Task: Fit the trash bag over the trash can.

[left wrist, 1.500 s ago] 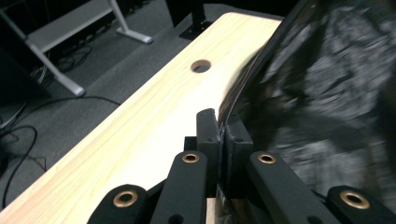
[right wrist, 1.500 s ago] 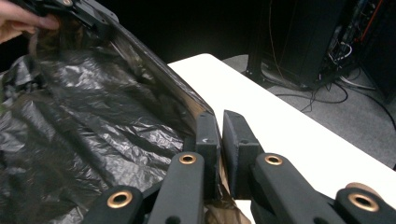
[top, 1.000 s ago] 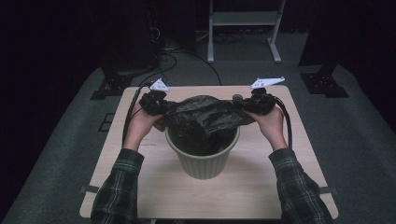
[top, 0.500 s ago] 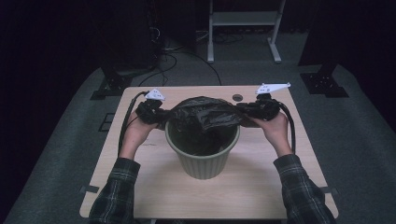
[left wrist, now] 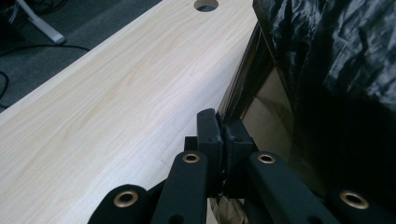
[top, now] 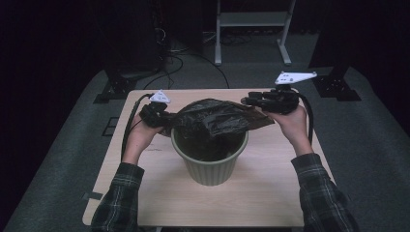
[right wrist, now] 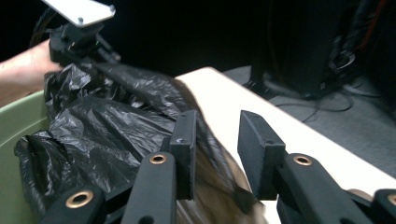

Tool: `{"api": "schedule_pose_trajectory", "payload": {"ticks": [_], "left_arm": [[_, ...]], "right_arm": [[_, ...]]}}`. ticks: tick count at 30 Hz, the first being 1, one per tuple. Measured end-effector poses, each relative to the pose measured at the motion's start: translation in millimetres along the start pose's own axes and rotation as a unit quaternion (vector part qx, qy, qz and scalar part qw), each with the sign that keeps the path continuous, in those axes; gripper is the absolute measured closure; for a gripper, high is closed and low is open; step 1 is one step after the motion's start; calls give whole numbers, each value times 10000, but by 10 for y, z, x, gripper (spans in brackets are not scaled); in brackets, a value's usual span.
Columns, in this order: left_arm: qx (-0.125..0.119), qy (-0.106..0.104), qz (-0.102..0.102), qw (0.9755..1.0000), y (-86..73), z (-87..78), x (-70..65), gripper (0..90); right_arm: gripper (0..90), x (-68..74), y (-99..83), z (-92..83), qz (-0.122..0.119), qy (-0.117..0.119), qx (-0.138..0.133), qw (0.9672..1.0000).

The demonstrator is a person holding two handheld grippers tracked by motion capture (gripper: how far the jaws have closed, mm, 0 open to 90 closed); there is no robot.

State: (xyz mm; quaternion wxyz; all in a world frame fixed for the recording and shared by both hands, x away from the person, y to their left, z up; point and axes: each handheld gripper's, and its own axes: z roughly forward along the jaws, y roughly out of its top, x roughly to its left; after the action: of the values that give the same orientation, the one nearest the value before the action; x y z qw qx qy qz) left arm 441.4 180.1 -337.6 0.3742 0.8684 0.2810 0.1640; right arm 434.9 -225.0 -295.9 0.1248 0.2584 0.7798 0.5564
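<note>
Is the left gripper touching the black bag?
Touching. In the left gripper view, the left gripper has its fingers closed on the edge of the black bag, with no gap between them.

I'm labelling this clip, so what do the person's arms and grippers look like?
Dark plaid sleeves cover both forearms. Each hand carries a black gripper, left and right, with flat black fingers on brass-riveted links, a grey three-cornered plate on top and a black cable.

The black bin bag (right wrist: 116, 135) blurs between the right gripper's (right wrist: 217, 149) jaws; it hides the green bin's (top: 211, 166) far rim.
</note>
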Motion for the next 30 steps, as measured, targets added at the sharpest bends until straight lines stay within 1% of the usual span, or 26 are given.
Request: {"api": "schedule_pose_trajectory", "payload": {"ticks": [3,4,6,7,8,9,10,11,12,13,16,17,18,22,24,26,27,30], "left_arm": [[13,-15,14,10000,-1,0,-1,877],[16,-20,24,10000,-1,-2,1,877],[6,-20,11,10000,-4,-9,9,877],[8,-21,10,10000,-8,-13,15,877],[9,-19,9,10000,-10,-16,17,877],[10,-18,8,10000,-12,-22,16,877],[-5,-20,5,10000,-13,-28,15,877],[-1,-17,5,10000,-14,-38,12,877],[-5,-18,4,10000,-14,-44,10,878],[-4,-17,20,10000,-14,-51,8,877],[19,-10,13,10000,-21,-64,0,877],[29,-13,7,10000,-26,-63,-5,877],[29,-11,3,10000,-32,-63,-10,877],[23,-35,-11,10000,-87,-66,-31,877],[3,-35,-30,10000,-111,-77,-39,877],[12,-24,-34,10000,-134,-98,-48,877],[10,-24,-53,10000,-141,-105,-52,877],[12,-13,-25,10000,-157,-133,-55,877]], "right_arm": [[673,5,9,161,-48,114,136,9998],[674,4,7,220,-30,151,174,9997],[705,0,-1,286,21,257,237,9994],[740,-2,-7,325,19,213,327,9992],[787,-12,-18,358,37,264,396,9989],[812,-17,-23,374,48,264,442,9987],[872,-20,-29,388,47,222,482,9986],[900,-18,-35,391,27,223,499,9985],[900,-14,-38,385,15,224,463,9987],[900,-8,-37,375,38,224,437,9988],[900,47,-31,298,-1,322,358,9988],[900,82,-33,248,-63,328,312,9990],[900,115,-41,200,-84,395,249,9989],[900,269,-98,6,-211,503,59,9985],[900,340,-126,-79,-256,543,71,9982],[900,397,-159,-132,-262,618,59,9977],[900,441,-182,-163,-304,640,62,9975],[900,544,-246,-220,-346,775,79,9964]]}}
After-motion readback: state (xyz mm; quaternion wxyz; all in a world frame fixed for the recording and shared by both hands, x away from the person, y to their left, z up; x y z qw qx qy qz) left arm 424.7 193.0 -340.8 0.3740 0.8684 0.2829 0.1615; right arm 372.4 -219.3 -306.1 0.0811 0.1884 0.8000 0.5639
